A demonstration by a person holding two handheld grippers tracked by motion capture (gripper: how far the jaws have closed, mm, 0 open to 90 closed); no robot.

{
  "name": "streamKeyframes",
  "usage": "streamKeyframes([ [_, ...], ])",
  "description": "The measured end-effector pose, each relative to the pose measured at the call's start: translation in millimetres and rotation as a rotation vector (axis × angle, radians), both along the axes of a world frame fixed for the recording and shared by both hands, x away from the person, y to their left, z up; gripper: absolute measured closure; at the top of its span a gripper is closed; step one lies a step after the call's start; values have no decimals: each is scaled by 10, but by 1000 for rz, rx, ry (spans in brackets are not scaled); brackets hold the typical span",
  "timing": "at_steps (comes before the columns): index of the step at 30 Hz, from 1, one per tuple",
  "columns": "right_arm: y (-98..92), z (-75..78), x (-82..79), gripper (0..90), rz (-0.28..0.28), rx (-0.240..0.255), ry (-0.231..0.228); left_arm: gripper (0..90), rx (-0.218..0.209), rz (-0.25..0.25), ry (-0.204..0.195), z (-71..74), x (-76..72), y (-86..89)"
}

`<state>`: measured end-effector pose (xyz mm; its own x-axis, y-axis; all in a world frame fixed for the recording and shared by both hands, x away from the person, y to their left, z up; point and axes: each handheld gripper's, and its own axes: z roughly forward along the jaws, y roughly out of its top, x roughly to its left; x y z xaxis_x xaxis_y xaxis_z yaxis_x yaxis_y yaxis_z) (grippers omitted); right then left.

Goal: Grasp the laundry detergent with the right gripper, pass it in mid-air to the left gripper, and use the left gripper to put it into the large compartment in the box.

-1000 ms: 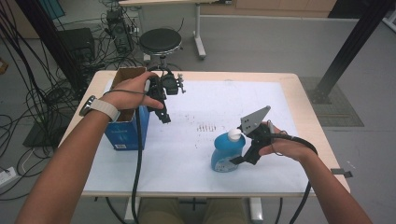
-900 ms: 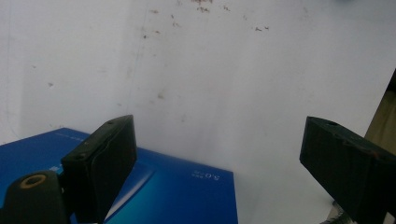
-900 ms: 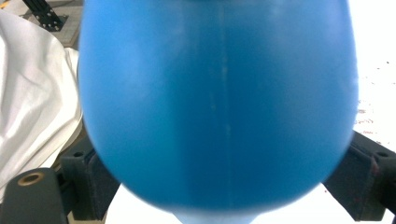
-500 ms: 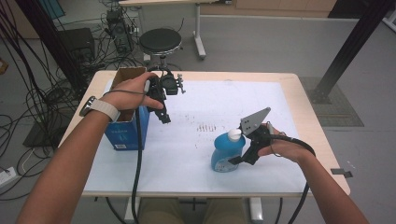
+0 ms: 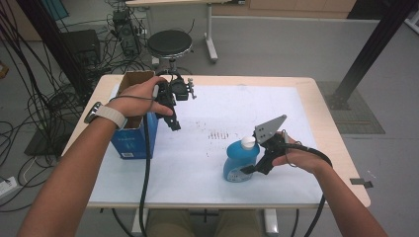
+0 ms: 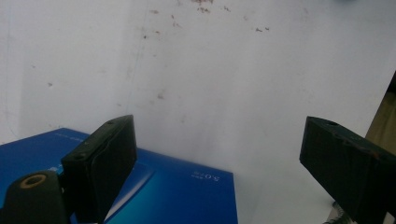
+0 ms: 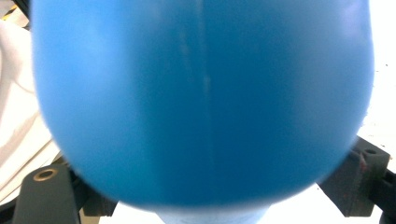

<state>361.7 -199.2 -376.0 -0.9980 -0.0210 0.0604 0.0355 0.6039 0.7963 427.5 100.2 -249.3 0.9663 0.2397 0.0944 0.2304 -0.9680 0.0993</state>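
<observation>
A blue bottle (image 5: 238,160) with a white cap stands upright on the white sheet at the table's front right. My right gripper (image 5: 250,170) comes at it from the right, low on its body. Its jaws have just been closing with the bottle between them, and in the right gripper view the blue bottle (image 7: 201,93) bulges against both pads. My left gripper (image 5: 171,120) is held in the air at the back left, open with nothing between its fingers (image 6: 109,154). It points down past the edge of a blue box (image 6: 182,196).
The blue box (image 5: 129,139) with an open cardboard top stands at the table's left. A white paper sheet (image 5: 222,108) with small dark marks covers the tabletop. Behind the table is a black stool (image 5: 170,43), and cables lie on the floor at left.
The right gripper's jaws have drawn in slightly on the bottle. Both hands and the bottle stay where they were.
</observation>
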Motion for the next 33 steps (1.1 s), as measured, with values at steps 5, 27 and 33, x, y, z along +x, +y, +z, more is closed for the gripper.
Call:
streamKeyframes([
  [5, -4, -14, 2, 157, -4, 11, 0, 117, 2, -1, -1, -3, 3, -2],
  [27, -11, -71, -2, 195, 0, 50, -3, 117, -4, 2, 1, -9, 10, 2],
  [33, -16, -86, -1, 203, 2, 56, -2, 117, -7, 7, 0, -12, 10, 3],
])
